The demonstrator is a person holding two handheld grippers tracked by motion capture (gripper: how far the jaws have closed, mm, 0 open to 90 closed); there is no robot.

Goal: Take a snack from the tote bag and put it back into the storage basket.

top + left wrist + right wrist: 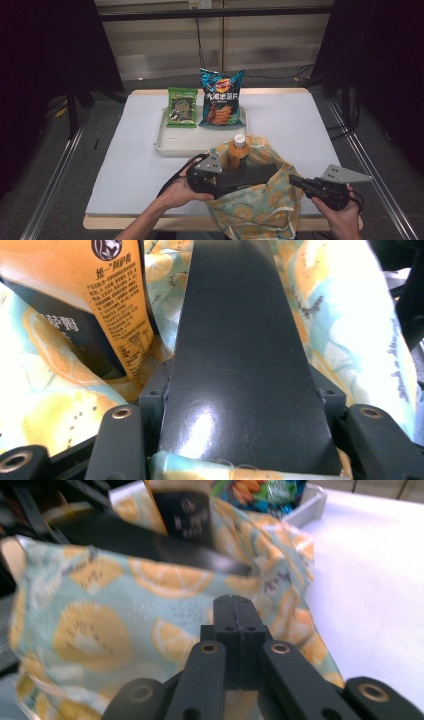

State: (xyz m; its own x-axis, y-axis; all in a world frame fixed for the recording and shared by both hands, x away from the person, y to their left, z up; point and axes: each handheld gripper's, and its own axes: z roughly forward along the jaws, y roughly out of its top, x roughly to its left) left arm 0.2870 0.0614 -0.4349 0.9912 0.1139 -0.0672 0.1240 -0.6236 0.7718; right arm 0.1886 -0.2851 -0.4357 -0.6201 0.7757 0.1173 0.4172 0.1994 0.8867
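A cloth bag (260, 205) printed with citrus slices stands open at the table's front edge. An orange drink bottle (238, 150) stands upright inside it. My left gripper (222, 181) is shut on a flat black box (250, 176) that lies across the bag's mouth. In the left gripper view the black box (240, 340) spans the jaws, with the bottle's label (115, 300) to its left and the bag's cloth (345, 325) around it. My right gripper (295, 181) is at the bag's right rim. In the right gripper view its jaws (235, 612) are pressed together on the bag's cloth (100, 620).
A white tray (165, 145) behind the bag holds a green snack packet (181, 106) and a blue chip bag (221, 97). The white tabletop (300, 125) stretches to both sides. Dark frames and floor rails flank the table.
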